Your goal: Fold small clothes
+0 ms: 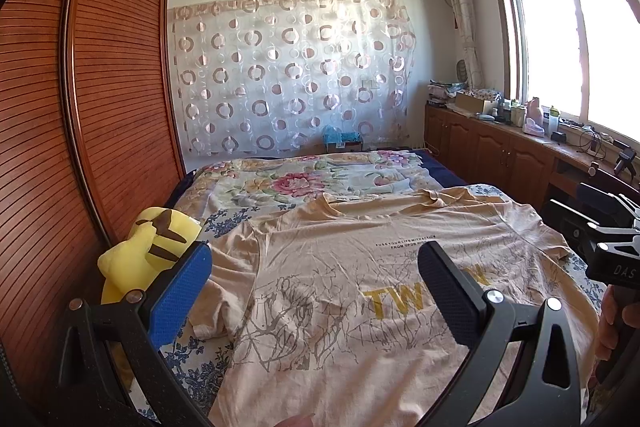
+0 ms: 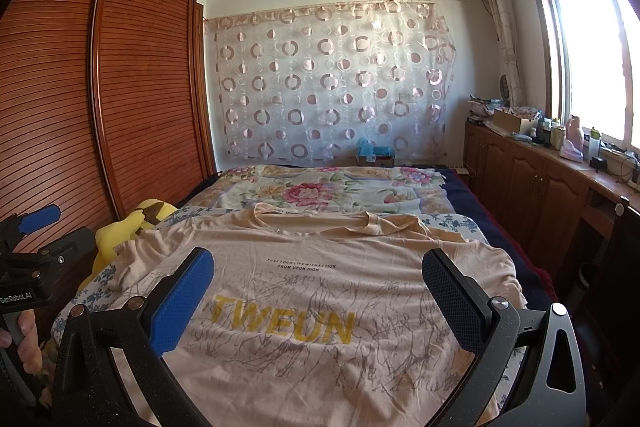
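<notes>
Currently both tools hang above the bed, fingers spread wide, nothing between them. My left gripper has its jaws released over the left half of the beige T-shirt; my right gripper is likewise released over the shirt's middle.

T-shirt lies flat, front side up, collar toward the far end of the bed, hem toward me. Yellow print "TWEUN" reads upright in the right wrist view, with a small line of black text above it. Left sleeve is bunched and creased near the yellow plush toy, which sits at the bed's left edge against the slatted wooden wardrobe. Right sleeve drapes toward the bed's right edge.

Floral quilt lies beyond the collar. Neither gripper touches the fabric.
</notes>
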`<state>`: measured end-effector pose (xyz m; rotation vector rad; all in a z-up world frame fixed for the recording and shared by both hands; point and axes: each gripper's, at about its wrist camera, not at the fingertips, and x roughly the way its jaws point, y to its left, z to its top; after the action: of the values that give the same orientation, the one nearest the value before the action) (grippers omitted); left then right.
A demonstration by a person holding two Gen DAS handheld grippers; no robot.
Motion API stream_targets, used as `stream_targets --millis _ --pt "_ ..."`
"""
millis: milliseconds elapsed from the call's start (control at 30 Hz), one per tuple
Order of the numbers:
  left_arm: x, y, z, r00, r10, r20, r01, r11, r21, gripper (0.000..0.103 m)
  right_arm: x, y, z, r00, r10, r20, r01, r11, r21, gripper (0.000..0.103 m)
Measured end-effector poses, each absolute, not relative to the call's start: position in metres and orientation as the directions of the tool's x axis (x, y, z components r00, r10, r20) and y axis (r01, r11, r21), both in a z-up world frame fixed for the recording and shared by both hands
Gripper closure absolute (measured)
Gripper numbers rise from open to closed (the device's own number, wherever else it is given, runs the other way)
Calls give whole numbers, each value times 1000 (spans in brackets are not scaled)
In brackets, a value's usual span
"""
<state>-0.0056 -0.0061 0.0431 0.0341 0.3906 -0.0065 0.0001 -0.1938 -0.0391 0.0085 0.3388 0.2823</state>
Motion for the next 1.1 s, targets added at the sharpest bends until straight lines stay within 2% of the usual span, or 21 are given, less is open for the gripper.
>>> stream_targets --millis 1100 --pt "-12 -10 35 927 0 -375 14 999 35 0 -1 -192 -39 905 277 -324 -274 960 56 0"
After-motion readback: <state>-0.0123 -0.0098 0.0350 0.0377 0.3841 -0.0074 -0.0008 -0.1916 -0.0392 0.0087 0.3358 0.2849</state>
